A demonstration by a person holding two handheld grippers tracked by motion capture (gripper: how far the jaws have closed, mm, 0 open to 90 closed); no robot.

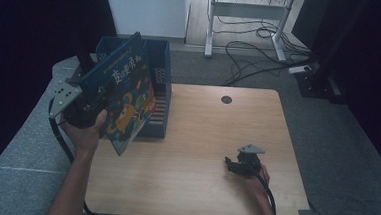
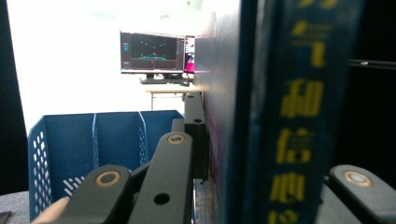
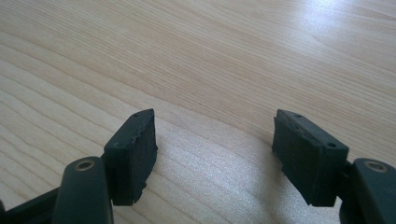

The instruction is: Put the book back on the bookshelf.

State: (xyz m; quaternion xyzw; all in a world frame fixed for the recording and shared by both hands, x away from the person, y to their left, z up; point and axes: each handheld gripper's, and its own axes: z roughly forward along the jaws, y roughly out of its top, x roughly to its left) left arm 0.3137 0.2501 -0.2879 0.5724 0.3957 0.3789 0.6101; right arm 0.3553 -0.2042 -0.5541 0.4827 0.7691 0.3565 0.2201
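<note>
The left gripper (image 1: 85, 108) clamps a picture book (image 1: 124, 96), tilted, long axis toward 1 o'clock, above the blue file rack (image 1: 161, 85). The right gripper (image 1: 235, 165) rests spread apart on the desk (image 1: 202, 133).

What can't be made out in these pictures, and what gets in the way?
- Inside of the blue file rack, high view: the tilted book covers most of it.
- Book's title, left gripper view: spine too close, cut by the frame edges.
- Left gripper, high view: jaws hidden behind the book.
- Right gripper, high view: too small to judge its opening.
</note>
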